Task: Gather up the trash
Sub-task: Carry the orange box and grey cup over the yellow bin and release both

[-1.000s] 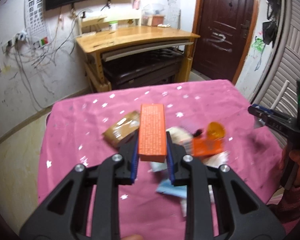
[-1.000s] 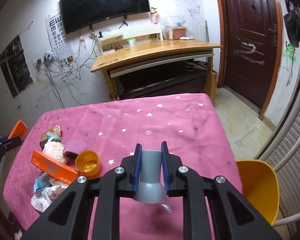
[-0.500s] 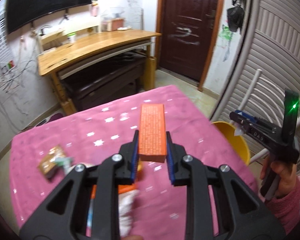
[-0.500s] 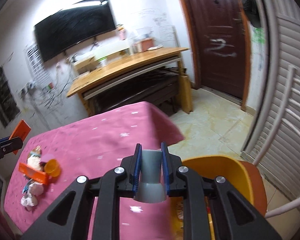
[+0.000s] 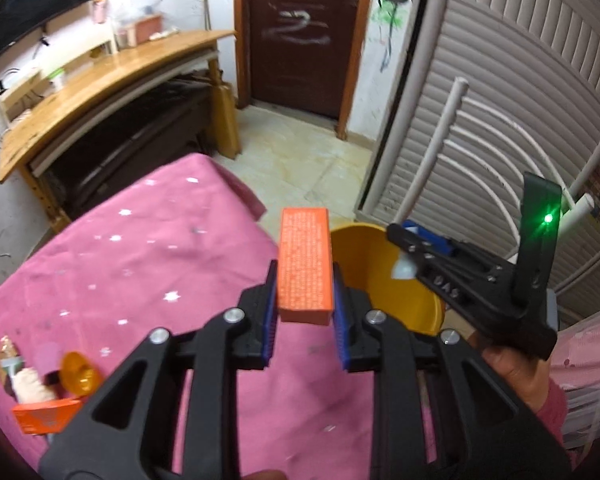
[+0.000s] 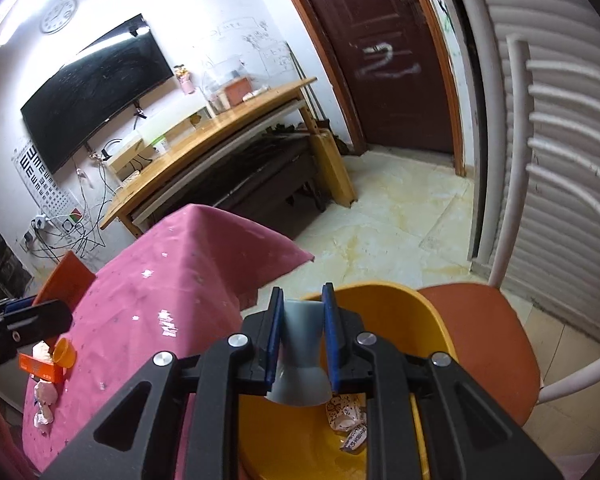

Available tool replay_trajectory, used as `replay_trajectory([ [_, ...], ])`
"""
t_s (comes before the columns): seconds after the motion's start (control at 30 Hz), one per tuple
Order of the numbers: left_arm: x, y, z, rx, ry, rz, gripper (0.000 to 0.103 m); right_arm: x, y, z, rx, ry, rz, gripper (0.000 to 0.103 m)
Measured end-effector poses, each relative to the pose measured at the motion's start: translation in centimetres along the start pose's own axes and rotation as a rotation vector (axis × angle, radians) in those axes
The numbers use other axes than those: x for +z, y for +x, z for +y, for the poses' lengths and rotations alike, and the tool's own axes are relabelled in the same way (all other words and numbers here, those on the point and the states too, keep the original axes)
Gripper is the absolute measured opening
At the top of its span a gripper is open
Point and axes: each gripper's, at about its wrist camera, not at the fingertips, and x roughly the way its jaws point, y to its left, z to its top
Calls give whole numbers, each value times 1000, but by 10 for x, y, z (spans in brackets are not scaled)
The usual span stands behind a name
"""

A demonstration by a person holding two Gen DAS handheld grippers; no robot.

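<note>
Left wrist view: left gripper (image 5: 304, 280), blue ribbed pads, clamps orange box (image 5: 305, 262) — flat rectangular carton, fine print on top, long axis pointing away along fingers, far end over rim of yellow bin (image 5: 384, 248). Right wrist view: right gripper (image 6: 302, 332) pinches grey flared plastic piece (image 6: 300, 356) by narrow neck, wide end toward camera, above bin interior; exact kind unclear. Crumpled wrappers (image 6: 350, 420) on bin floor, partly hidden by gripper. Beyond, pink star-print tablecloth (image 5: 140, 260); remaining trash pile (image 5: 40, 384) near its left edge, blurred.
</note>
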Motion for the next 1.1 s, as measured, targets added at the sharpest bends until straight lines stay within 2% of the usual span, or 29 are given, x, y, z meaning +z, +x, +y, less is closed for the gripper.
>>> replay_trajectory([
  [0.07,2,14,-10,-12,6,27,22,-1,6,-6,14,17,22,13],
  [0.3,11,46,-29,-25,-11,94,22,-1,8,-33,-38,81,15,14],
  [0.33,11,48,-31,-28,-10,97,25,-1,7,-36,-41,91,14,14],
  [0.4,12,47,-33,-35,-10,98,46,-1,5,-41,-42,107,7,14],
  [0.43,11,47,-33,-42,-14,97,60,0,5,-44,-37,114,5,14],
  [0.73,4,22,-21,-42,-51,69,61,-1,2,-25,-15,72,-1,14],
  [0.93,-4,-5,3,-36,-106,27,64,-1,-6,10,22,-14,-9,14],
  [1.1,-15,-30,30,6,-151,-12,67,-4,-10,41,47,-84,-7,15],
])
